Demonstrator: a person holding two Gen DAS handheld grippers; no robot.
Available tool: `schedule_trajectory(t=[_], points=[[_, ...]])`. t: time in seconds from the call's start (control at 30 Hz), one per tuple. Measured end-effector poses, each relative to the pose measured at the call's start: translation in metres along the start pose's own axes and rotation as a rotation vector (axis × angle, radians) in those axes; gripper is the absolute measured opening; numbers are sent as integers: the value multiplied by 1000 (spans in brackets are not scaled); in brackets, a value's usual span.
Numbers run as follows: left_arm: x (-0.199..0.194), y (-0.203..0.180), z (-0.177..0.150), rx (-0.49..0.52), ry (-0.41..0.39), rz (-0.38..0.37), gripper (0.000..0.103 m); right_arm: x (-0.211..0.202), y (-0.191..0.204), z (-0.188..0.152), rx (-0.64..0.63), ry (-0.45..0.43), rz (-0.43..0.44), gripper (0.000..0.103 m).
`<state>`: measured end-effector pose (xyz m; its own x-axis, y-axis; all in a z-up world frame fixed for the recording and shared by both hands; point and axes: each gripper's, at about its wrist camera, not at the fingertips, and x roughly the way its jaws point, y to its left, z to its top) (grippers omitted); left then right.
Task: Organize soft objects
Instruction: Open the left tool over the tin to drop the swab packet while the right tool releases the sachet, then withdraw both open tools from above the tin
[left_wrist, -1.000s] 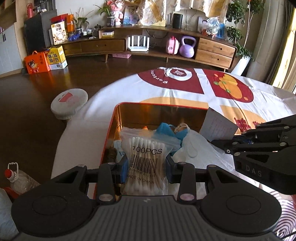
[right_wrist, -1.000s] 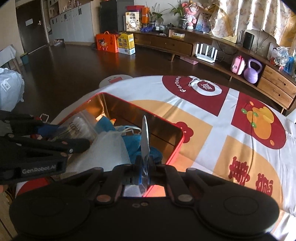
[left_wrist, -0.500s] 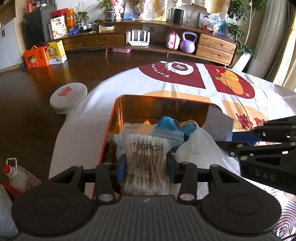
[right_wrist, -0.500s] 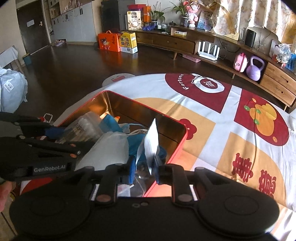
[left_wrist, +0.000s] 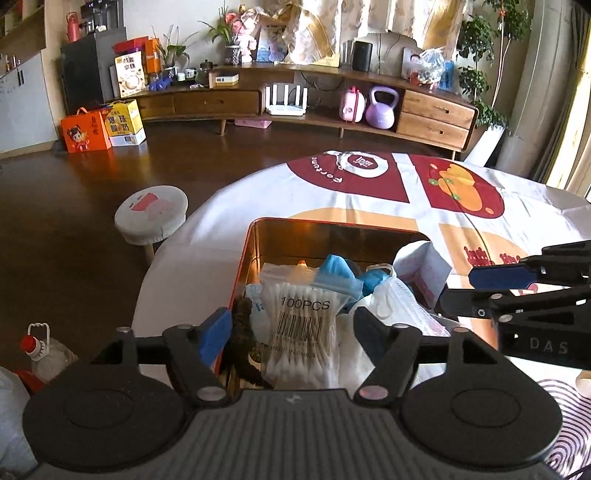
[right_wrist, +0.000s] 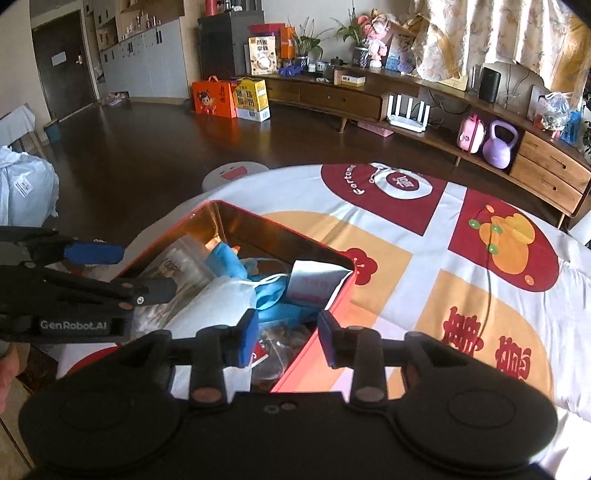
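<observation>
Cotton-swab bag (left_wrist: 301, 325) lies in the red tin (left_wrist: 255, 236) between the spread fingers of the left hand-held gripper (left_wrist: 291, 332), touching neither; bare surface (left_wrist: 207, 251) runs toward 11 o'clock. From the right wrist, the right hand-held gripper (right_wrist: 286, 338) is spread over the tin's near rim (right_wrist: 295, 369), a white packet (right_wrist: 314, 280) at 12 o'clock against the wall.
</observation>
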<state>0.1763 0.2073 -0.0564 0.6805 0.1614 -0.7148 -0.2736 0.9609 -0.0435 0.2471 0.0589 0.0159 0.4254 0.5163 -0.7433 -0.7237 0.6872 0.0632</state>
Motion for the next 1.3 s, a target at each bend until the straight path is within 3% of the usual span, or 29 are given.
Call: schedule_trajectory(t=[0.4,0.5,0.6,0.87,1.03,1.17,1.3], points=[[-41,-10,-5,1,-68,-13,77,-49,-1,-13,33,-81,75,53],[-51,-14,-8,-1,-82,-15,77,-59,-1,-18,37,-97,93,58],[-62,-18,-12,3,-93,-27,83,-72,-1,-24,44,-118,108,65],[-91,-28,-21,-7,-130,-32,84,-99,-8,-41,76,-163,133,81],[-104,-36,-25,5,-159,-32,102,-117,-10,-50,87,-214,138,93],[-113,-44,-28,19,-177,-33,103,-128,-13,-56,98,-259,132,103],[-118,-48,-33,6,-178,-38,103,-135,-18,-62,128,-276,124,103]])
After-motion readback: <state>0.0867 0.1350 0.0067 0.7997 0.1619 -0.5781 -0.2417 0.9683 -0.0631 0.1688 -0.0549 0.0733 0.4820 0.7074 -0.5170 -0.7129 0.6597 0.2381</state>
